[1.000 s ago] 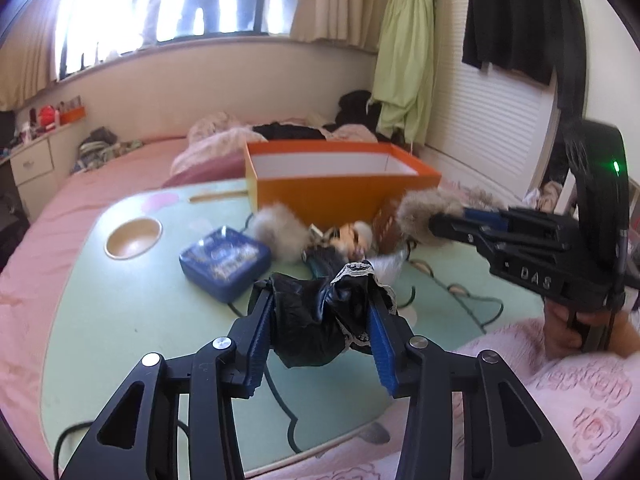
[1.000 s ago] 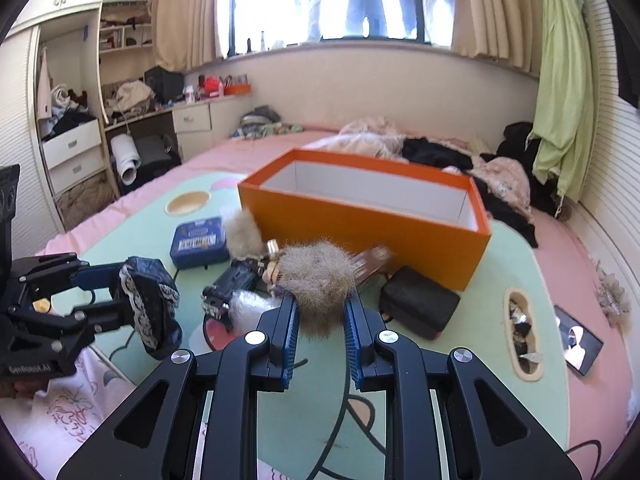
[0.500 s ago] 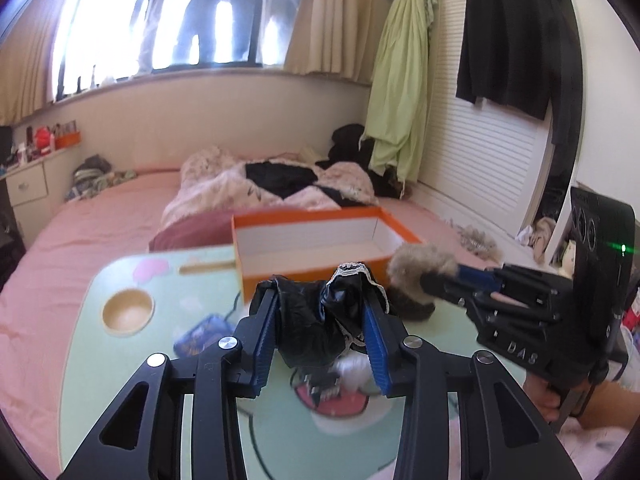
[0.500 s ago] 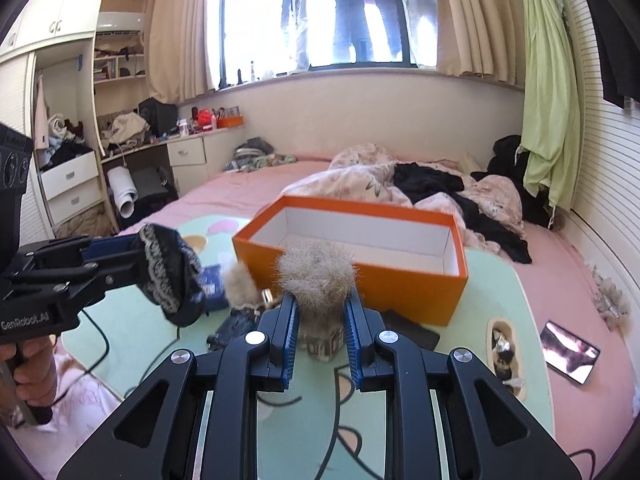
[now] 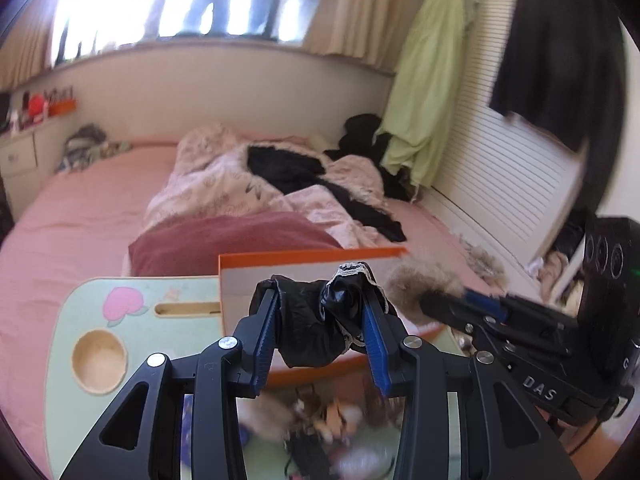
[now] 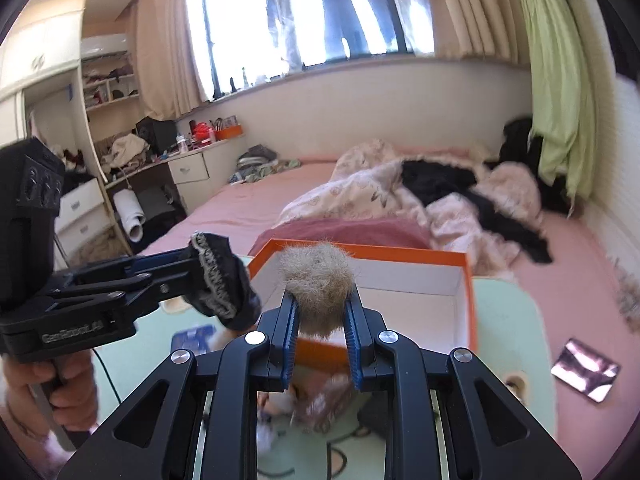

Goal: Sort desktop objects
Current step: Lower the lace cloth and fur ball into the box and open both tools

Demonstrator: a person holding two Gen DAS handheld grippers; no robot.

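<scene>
A pale green tabletop (image 5: 60,344) is seen on a pink bed, with an open orange cardboard box (image 6: 466,280) on it. The left hand-held gripper (image 5: 320,320) is clamped on a crumpled black lace-trimmed cloth (image 5: 316,328); the right hand-held gripper (image 6: 320,312) is pinched on a beige fur pompom (image 6: 316,280). Both items are held near the box's near wall. Each is best carried fully over the opening before release.

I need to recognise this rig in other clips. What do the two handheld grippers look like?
Both are matte black, pistol-grip tools. The left gripper and right gripper have triangular cut-out arms, silver pivot screws and ribbed blue finger pads. White lettering marks the bodies; the right one shows a green light.
</scene>
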